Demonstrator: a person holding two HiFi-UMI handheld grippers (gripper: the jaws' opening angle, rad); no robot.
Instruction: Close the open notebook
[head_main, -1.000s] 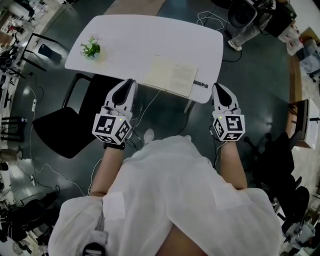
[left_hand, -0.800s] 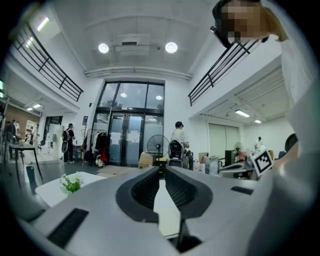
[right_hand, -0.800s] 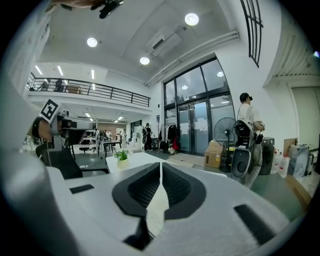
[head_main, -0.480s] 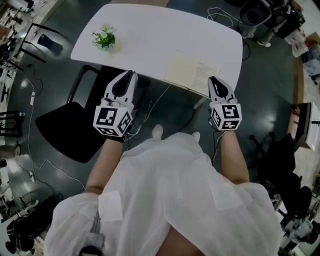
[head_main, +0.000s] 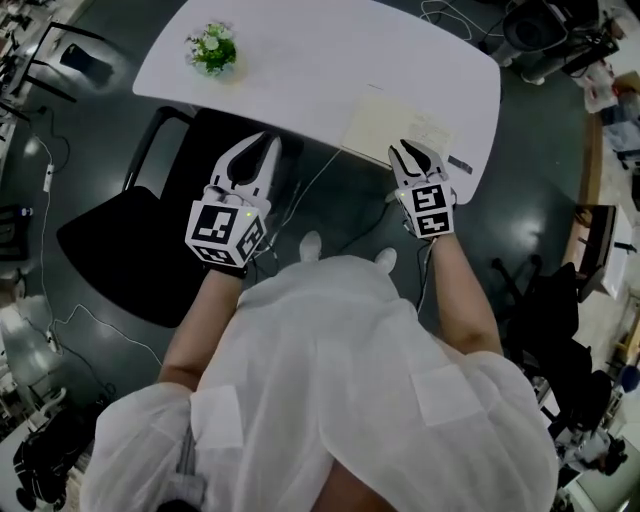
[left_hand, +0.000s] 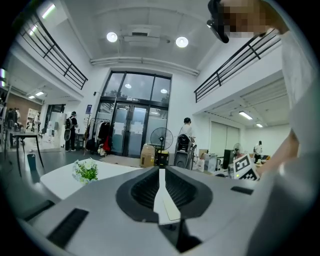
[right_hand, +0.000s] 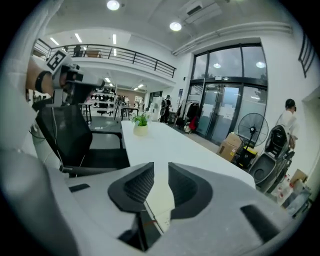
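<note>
Open notebook (head_main: 395, 125): lies flat, pages up, on the white table (head_main: 300, 70) at its near edge, toward the right end; a small dark item (head_main: 460, 165) sits just beside its right corner, too small to identify.

Right gripper (head_main: 408, 147): tips stand at the notebook's near edge; contact cannot be confirmed from the head view; jaws stand apart and have just been opening; the right gripper view shows only the pale table top and a strip of page in the gap, with neither pad pressing on anything; pointed forward and somewhat downward.

Left gripper (head_main: 262, 145): held short of the table's near edge, well to the left of the notebook, over the black chair (head_main: 120, 235); the left gripper view shows its jaws drawn together, nothing caught between them; pointed roughly level.

Potted plant (head_main: 213, 48): upright at the table's far left, well apart from the notebook.
</note>
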